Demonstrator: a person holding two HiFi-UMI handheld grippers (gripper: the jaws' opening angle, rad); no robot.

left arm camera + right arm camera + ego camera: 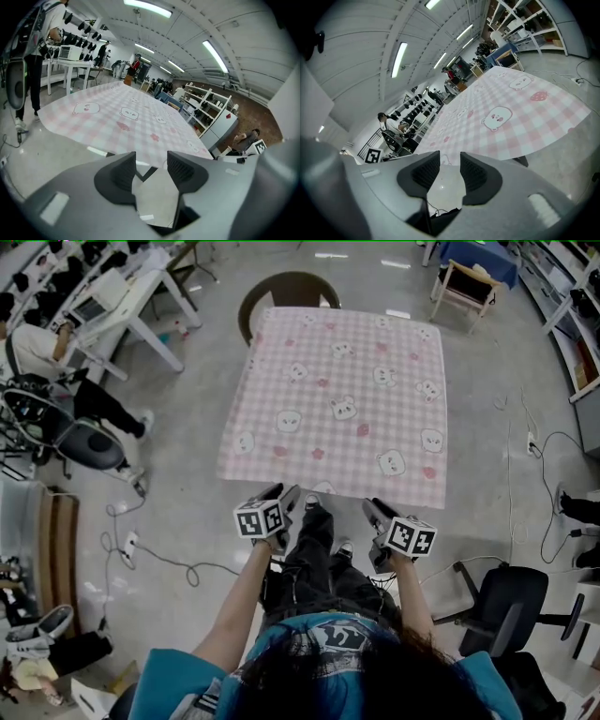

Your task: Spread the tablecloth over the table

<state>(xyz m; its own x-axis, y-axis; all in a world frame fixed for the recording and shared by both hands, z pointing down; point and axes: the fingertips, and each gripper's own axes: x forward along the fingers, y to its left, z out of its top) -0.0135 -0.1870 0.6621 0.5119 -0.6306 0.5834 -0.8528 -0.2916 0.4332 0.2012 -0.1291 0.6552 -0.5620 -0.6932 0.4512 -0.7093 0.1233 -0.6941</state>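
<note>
A pink checked tablecloth (342, 399) printed with small animal faces lies flat over the table, its near edge hanging just ahead of both grippers. My left gripper (286, 498) is held a little short of that edge, near the left corner, jaws open and empty. My right gripper (375, 512) is beside it, also short of the edge, open and empty. In the left gripper view the cloth (126, 117) stretches away beyond the parted jaws of the left gripper (151, 166). In the right gripper view the cloth (511, 117) lies beyond the right gripper (450, 171).
A dark round chair (286, 292) stands at the table's far side. A black office chair (511, 601) is at my right. Cables (159, 559) trail over the floor at the left. A seated person (56, 362) and white desks (131, 306) are far left. A wooden chair (466, 287) stands at the back right.
</note>
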